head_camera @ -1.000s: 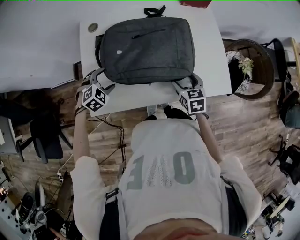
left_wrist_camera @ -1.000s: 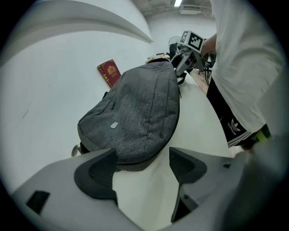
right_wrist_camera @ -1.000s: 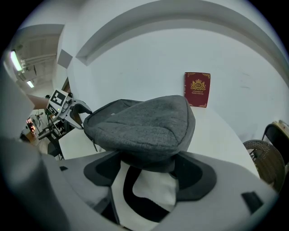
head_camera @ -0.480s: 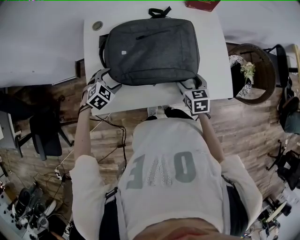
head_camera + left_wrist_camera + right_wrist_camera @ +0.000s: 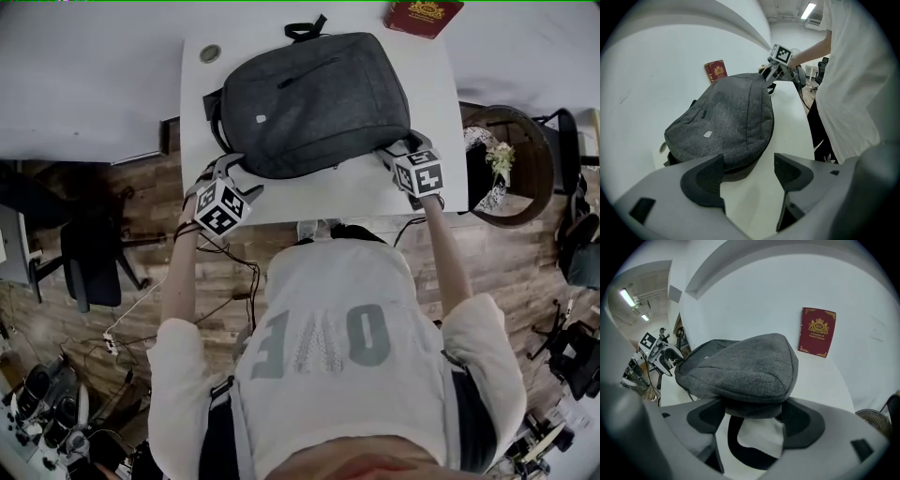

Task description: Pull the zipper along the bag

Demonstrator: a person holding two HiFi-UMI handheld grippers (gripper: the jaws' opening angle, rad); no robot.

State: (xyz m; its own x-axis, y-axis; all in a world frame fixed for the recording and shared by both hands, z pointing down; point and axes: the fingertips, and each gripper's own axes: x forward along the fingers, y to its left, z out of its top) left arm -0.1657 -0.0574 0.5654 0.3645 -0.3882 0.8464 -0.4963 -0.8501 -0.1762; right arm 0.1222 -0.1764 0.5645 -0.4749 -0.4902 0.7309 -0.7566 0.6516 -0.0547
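Note:
A grey backpack (image 5: 314,98) lies flat on the white table (image 5: 309,195), turned slightly, with its carry handle at the far edge. A short pocket zipper (image 5: 302,73) runs across its top face. My right gripper (image 5: 396,150) is at the bag's near right corner; in the right gripper view the jaws (image 5: 752,416) close on the lower edge of the backpack (image 5: 740,366) above a black strap loop. My left gripper (image 5: 225,169) sits off the near left corner. In the left gripper view it (image 5: 747,171) stands open over bare table, the backpack (image 5: 726,117) just ahead.
A red booklet (image 5: 422,14) lies at the table's far right corner, and a small round disc (image 5: 211,53) at the far left. A wicker basket with flowers (image 5: 506,159) stands right of the table, a dark chair (image 5: 94,262) to the left, cables on the wooden floor.
The bag has turned, its right end swinging away from me with my right gripper on that corner. My left gripper has drawn back from the bag's left corner.

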